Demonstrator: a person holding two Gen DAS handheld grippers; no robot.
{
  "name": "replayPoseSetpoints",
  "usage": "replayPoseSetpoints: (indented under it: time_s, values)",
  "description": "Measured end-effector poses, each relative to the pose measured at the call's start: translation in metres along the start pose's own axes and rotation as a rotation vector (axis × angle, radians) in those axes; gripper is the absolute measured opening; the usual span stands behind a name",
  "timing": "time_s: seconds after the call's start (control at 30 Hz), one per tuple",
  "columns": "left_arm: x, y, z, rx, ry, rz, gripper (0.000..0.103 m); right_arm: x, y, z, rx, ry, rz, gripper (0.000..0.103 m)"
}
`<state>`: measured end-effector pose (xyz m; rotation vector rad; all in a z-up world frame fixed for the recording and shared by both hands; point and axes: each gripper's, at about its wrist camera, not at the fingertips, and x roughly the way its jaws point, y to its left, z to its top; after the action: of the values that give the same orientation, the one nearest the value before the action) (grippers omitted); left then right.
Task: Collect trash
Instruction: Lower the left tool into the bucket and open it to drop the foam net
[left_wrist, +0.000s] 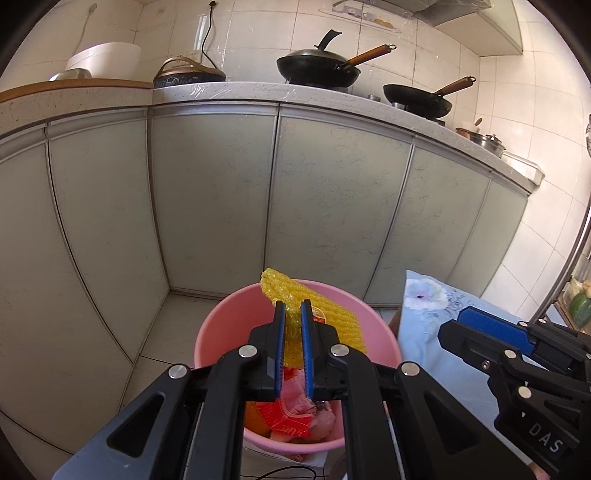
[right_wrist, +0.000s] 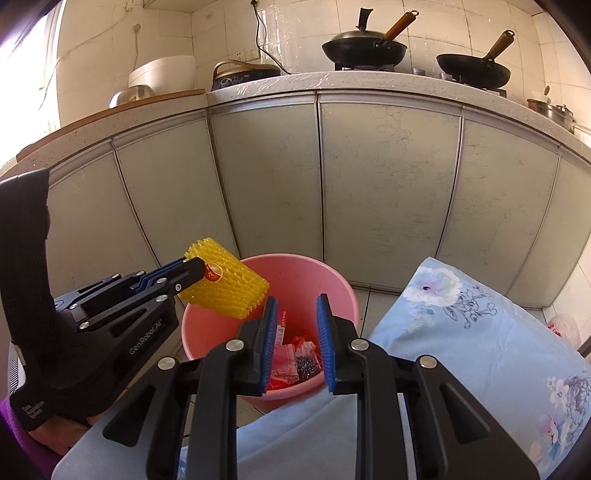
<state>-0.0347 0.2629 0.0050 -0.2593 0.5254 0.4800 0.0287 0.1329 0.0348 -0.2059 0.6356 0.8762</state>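
Observation:
My left gripper (left_wrist: 293, 308) is shut on a yellow foam fruit net (left_wrist: 325, 310) and holds it over a pink bucket (left_wrist: 218, 332). In the right wrist view the left gripper (right_wrist: 197, 267) grips the net (right_wrist: 229, 291) above the bucket's left rim (right_wrist: 340, 284). The bucket holds red wrappers (right_wrist: 286, 354) and other trash. My right gripper (right_wrist: 297, 306) is open and empty, above the near side of the bucket. It also shows at the right edge of the left wrist view (left_wrist: 491, 328).
A light blue floral pillow (right_wrist: 476, 332) lies right of the bucket. Grey cabinet doors (right_wrist: 388, 192) stand behind it. The counter above carries two black woks (right_wrist: 364, 50), a cooker and a white pot (right_wrist: 166, 74). The floor is tiled.

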Motion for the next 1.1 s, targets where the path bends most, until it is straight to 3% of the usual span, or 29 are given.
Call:
replayPoseSetpoints:
  time_s: [0.6, 1.0, 1.1]
  values:
    - [0.054, 0.028, -0.013, -0.009, 0.105, 0.052, 0.008, 0.047, 0.000, -0.003, 0.007, 0.098, -0.007, 0.022]
    - [0.067, 0.024, -0.019, 0.005, 0.127, 0.055, 0.010, 0.061, -0.002, -0.009, 0.016, 0.131, -0.011, 0.022]
    - [0.068, 0.023, -0.020, 0.000, 0.137, 0.052, 0.019, 0.062, -0.001, -0.010, 0.015, 0.134, -0.014, 0.022]
